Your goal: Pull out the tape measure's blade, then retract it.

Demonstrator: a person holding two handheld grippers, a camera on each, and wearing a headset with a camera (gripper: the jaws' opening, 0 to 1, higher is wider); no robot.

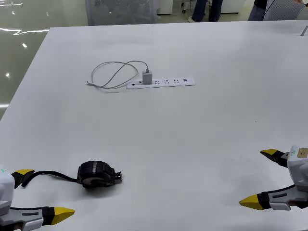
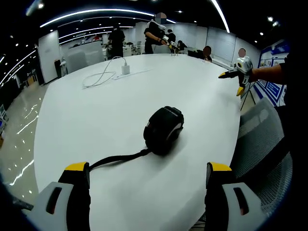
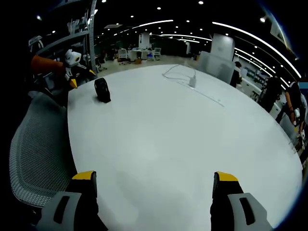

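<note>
A black tape measure (image 1: 97,174) lies on the white table (image 1: 159,125) near its front left edge, with a black strap (image 1: 50,175) trailing left from it. My left gripper (image 1: 42,193) is open at the bottom left, its yellow tips on either side of the strap's end, a short way short of the case. Through the left gripper view the tape measure (image 2: 164,129) sits ahead between the spread jaws, untouched. At the front right, my right gripper (image 1: 263,176) stands open over bare table. Far off at the left of the right gripper view is the tape measure (image 3: 102,90).
A white power strip (image 1: 161,82) with a plugged-in charger (image 1: 147,77) and a coiled grey cable (image 1: 114,74) lies at the table's middle back. A mesh chair (image 3: 36,144) stands near the front edge. People stand beyond the far edge.
</note>
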